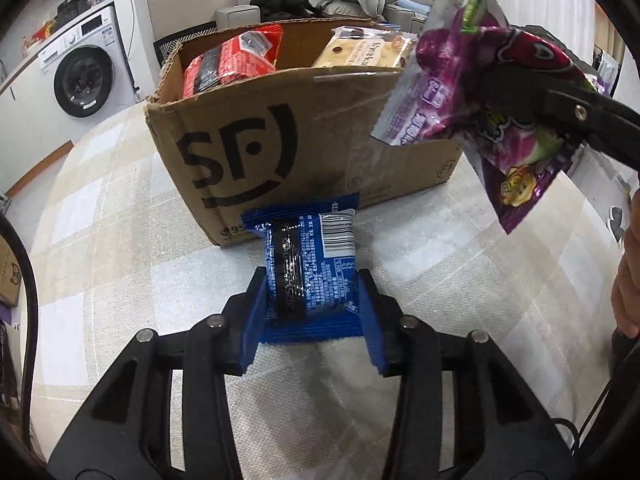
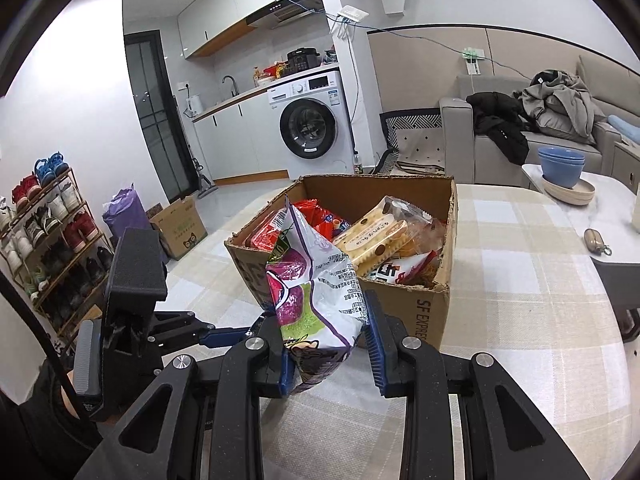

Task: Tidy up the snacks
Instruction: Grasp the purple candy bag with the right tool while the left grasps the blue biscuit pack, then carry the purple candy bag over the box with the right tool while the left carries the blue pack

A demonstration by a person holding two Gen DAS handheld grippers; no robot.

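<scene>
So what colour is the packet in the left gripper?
Blue packet, clearest in the left wrist view.

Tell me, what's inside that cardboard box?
The cardboard box holds a red packet, a cracker pack and other wrapped snacks. Whatever lies beneath them is covered.

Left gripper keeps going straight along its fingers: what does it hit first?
Likely the near wall of the brown cardboard box, dead ahead of the left gripper; the blue snack packet it grips would touch first. Depth uncertain.

I count 1 cardboard box [image 2: 430, 312], 2 claws, 1 blue snack packet [image 1: 310, 276], 1 purple snack bag [image 2: 320, 300], 1 cracker pack [image 2: 372, 238] at 12 o'clock, and 2 stacked blue bowls [image 2: 560, 166] at 2 o'clock.
</scene>
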